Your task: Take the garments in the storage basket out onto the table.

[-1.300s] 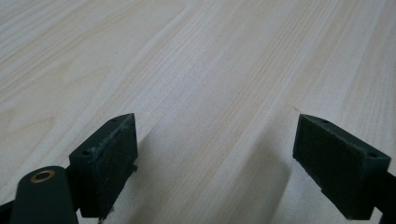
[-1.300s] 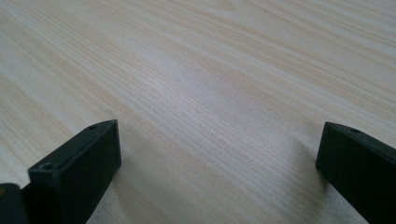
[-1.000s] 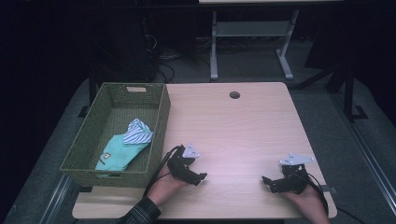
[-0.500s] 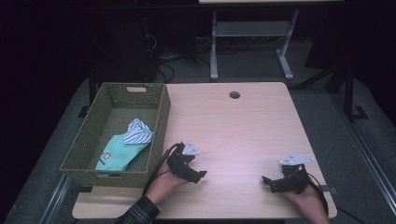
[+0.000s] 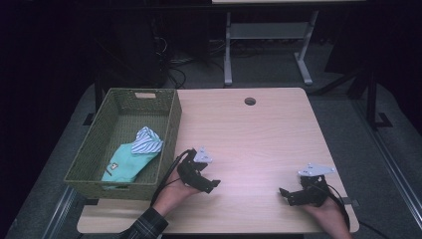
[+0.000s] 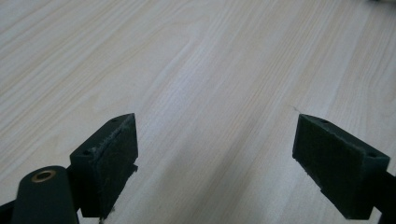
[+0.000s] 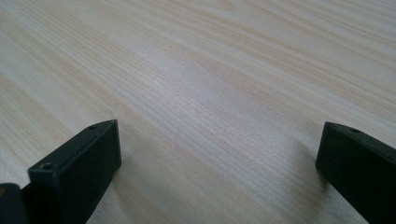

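Observation:
My left gripper (image 5: 211, 184) rests low over the wooden table (image 5: 249, 144) near its front left, just right of the basket, held by a hand in a plaid sleeve. Its jaws stand wide apart with bare wood between them (image 6: 215, 154). My right gripper (image 5: 284, 195) sits near the front right corner, jaws pointing left. They too are spread wide over bare table (image 7: 217, 163). A green woven basket (image 5: 171, 129) at the table's left holds a teal cloth (image 5: 124, 164) and a striped blue-and-white cloth (image 5: 147, 142).
A round cable hole (image 5: 250, 101) lies near the table's far edge. Beyond the table stand a grey metal frame (image 5: 263, 35) and cables on a dark floor. The basket's right wall is close beside my left hand.
My left gripper has shifted slightly forward and right along the table. My right gripper has stayed where it was.

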`<state>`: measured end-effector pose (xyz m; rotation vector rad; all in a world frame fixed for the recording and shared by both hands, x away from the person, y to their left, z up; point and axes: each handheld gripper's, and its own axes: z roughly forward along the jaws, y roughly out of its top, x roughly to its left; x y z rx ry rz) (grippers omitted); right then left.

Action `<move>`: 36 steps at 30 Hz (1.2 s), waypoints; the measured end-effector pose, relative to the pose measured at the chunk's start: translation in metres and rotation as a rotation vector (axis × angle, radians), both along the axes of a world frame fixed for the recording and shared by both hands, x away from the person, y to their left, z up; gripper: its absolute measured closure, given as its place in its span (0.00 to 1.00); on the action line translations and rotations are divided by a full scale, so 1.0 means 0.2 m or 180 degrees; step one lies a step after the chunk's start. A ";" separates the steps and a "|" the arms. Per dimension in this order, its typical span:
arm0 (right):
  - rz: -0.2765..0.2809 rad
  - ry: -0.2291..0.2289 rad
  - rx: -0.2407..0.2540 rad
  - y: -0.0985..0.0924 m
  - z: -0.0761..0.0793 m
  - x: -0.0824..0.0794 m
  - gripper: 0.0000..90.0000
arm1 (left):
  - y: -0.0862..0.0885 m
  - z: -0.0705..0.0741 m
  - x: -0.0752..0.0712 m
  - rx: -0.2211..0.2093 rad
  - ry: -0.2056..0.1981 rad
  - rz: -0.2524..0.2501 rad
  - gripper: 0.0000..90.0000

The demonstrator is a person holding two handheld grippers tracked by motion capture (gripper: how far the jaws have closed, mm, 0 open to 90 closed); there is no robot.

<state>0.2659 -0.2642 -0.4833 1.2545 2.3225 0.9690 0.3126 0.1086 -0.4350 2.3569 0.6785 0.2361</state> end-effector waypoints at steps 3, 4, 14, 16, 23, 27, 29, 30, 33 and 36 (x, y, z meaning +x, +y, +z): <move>-0.0001 0.0001 0.0002 0.00 0.00 0.00 0.00 | 0.00 0.02 0.00 -0.0011 0.0004 -0.0011 0.15; -0.0003 0.0000 0.0002 0.00 0.00 0.00 0.00 | 0.00 0.02 0.00 -0.0011 0.0006 -0.0010 0.15; -0.0001 0.0000 0.0003 0.00 0.00 0.00 0.00 | 0.00 0.07 0.01 0.0004 0.0033 -0.0021 0.15; -0.0001 0.0000 0.0003 0.00 0.00 0.00 0.00 | 0.00 0.08 0.01 0.0018 0.0031 -0.0031 0.15; 0.0000 -0.0001 0.0003 0.00 0.00 0.00 0.00 | 0.00 0.11 0.01 -0.0015 0.0045 -0.0018 0.15; 0.0004 -0.0001 -0.0001 0.00 0.00 0.00 0.00 | 0.00 0.13 0.02 -0.0012 0.0036 -0.0032 0.15; 0.0005 -0.0001 0.0000 0.00 0.00 0.00 0.00 | 0.00 0.15 0.02 -0.0024 0.0034 -0.0037 0.15; 0.0010 0.0000 -0.0002 0.00 0.00 0.00 0.00 | 0.00 0.15 0.02 -0.0039 0.0046 -0.0034 0.15; 0.0009 0.0000 0.0000 0.00 0.00 0.00 0.00 | 0.00 0.17 0.02 -0.0048 0.0038 -0.0069 0.15; 0.0009 0.0002 0.0005 0.00 0.00 0.00 0.00 | 0.00 0.20 0.03 -0.0077 0.0051 -0.0097 0.15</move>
